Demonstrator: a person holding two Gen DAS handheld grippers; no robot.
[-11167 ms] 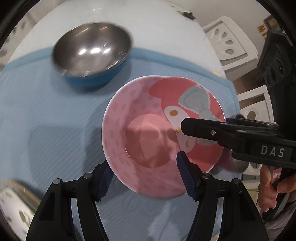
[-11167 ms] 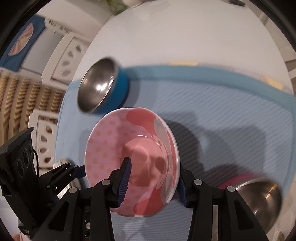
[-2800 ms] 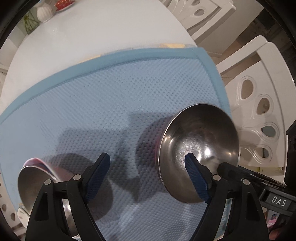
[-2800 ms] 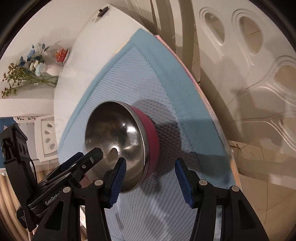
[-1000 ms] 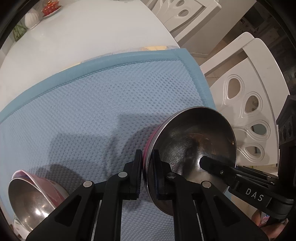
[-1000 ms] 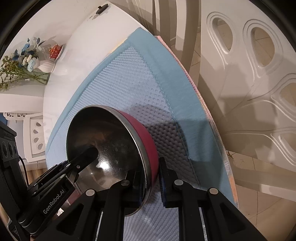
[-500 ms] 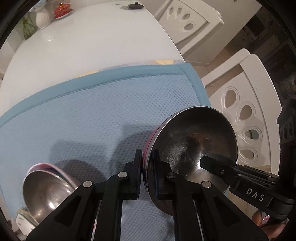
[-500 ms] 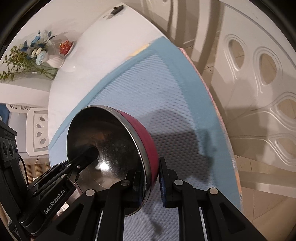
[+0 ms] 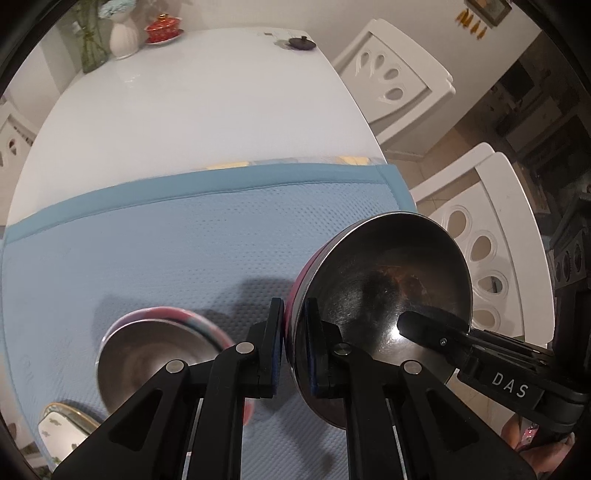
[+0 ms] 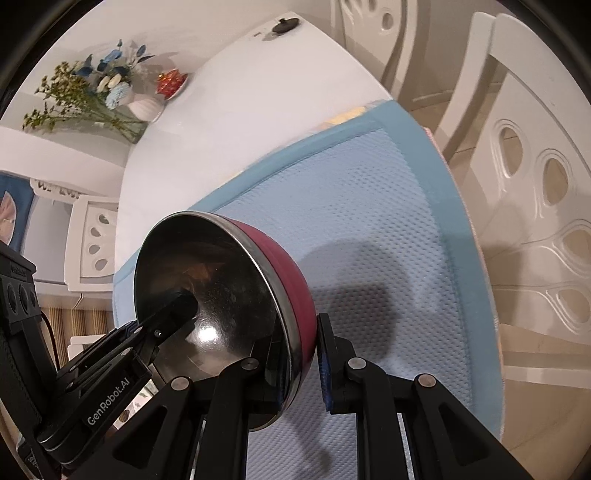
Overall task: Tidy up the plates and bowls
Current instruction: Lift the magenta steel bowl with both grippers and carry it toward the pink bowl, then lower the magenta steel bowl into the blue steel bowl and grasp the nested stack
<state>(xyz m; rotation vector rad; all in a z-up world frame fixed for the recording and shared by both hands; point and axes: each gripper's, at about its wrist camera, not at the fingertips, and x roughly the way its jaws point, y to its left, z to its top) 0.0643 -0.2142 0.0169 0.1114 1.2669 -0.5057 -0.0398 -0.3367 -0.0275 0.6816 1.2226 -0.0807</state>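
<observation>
A steel bowl with a dark red outside [image 9: 384, 295] [image 10: 221, 295] is held in the air above the blue mat [image 9: 184, 236] [image 10: 369, 221], pinched on opposite rims by both grippers. My left gripper [image 9: 293, 347] is shut on its near rim; it shows in the right wrist view [image 10: 177, 306] reaching into the bowl. My right gripper [image 10: 299, 362] is shut on the other rim and shows in the left wrist view [image 9: 417, 325]. A second steel bowl [image 9: 147, 347] sits nested in the pink plate [image 9: 207, 325] at the lower left of the mat.
A patterned dish [image 9: 62, 424] lies at the mat's near left corner. The white table [image 9: 192, 110] holds a flower vase [image 10: 140, 103], a red lidded cup [image 9: 162, 27] and a small black lid [image 9: 301, 42] at the far end. White chairs [image 9: 491, 229] stand to the right.
Both grippers closed on the red bowl's rim and have lifted it up off the mat. The view has moved left, so the stacked bowl and plate show more fully.
</observation>
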